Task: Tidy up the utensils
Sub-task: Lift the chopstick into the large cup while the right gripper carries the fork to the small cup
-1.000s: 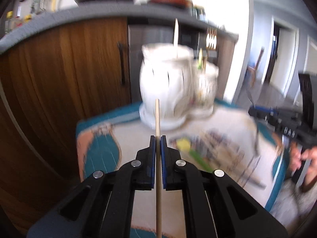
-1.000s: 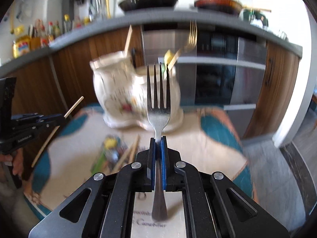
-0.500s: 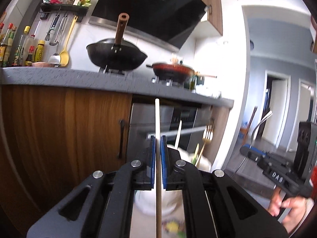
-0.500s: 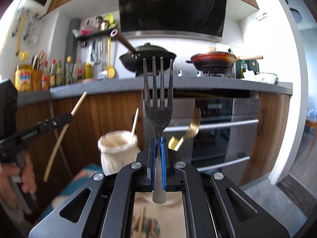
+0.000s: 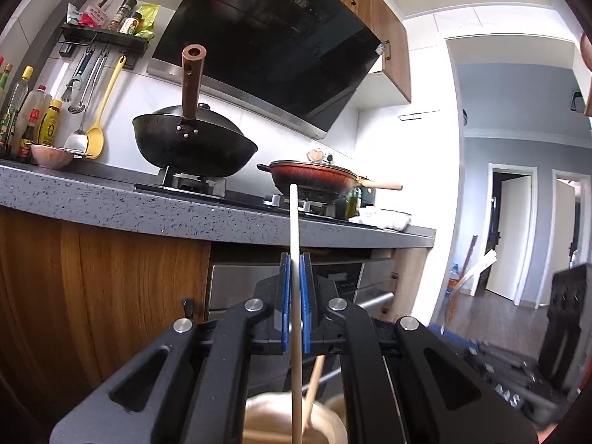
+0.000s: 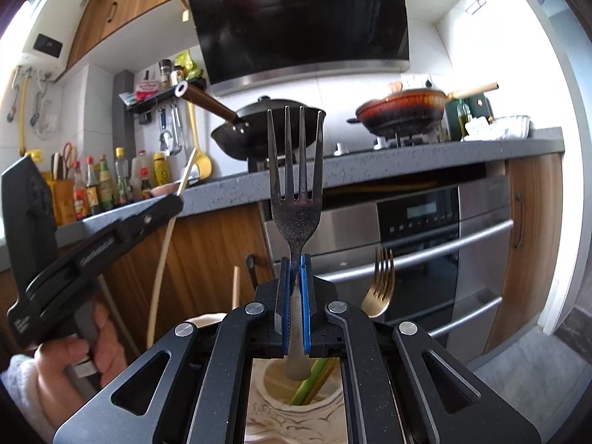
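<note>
My left gripper is shut on a pale wooden chopstick held upright, its lower end over the mouth of a cream ceramic holder that has another chopstick in it. My right gripper is shut on a silver fork, tines up, its handle end just above the open mouth of a second ceramic holder. That holder has a gold fork and green sticks in it. The left gripper with its chopstick shows at the left of the right wrist view.
A grey kitchen counter with a black wok and a red pan runs behind. An oven and wooden cabinet doors sit below it. Bottles stand at the left.
Both grippers have tilted up from looking at the table to upright, and have come over the holders. The chopstick and fork now hang end-down above the holder mouths.
</note>
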A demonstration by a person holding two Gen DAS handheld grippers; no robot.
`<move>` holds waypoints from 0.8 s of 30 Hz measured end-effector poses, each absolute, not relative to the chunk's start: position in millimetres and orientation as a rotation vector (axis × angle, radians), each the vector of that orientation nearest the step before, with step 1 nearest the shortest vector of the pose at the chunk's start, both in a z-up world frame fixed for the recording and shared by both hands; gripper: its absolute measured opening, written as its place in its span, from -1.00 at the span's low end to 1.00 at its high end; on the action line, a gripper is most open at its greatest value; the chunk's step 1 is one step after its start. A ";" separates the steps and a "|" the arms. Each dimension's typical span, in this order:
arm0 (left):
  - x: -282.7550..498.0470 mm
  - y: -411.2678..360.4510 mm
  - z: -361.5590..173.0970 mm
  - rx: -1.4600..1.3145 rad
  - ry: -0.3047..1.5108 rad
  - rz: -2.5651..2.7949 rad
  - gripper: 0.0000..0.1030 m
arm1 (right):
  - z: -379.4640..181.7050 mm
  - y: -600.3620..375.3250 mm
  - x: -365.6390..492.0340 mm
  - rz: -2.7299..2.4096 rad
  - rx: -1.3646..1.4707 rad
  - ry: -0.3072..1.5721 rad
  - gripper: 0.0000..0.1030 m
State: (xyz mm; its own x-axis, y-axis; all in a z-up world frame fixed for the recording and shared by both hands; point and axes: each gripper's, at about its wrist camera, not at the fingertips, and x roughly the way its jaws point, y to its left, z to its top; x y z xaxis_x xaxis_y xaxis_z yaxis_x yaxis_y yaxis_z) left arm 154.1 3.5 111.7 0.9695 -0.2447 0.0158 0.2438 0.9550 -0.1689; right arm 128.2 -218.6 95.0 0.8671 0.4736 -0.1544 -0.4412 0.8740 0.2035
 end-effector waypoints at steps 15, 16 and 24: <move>132.5 4.0 72.7 -0.083 0.079 -0.197 -0.91 | 54.0 -208.0 149.3 0.511 0.080 0.378 -0.88; 129.2 4.3 69.8 -0.078 0.090 -0.193 -0.91 | 51.7 -207.5 149.6 0.507 0.076 0.388 -0.88; 131.0 4.8 50.5 -0.064 0.216 -0.196 -0.90 | 37.2 -198.9 154.8 0.493 0.047 0.457 -0.88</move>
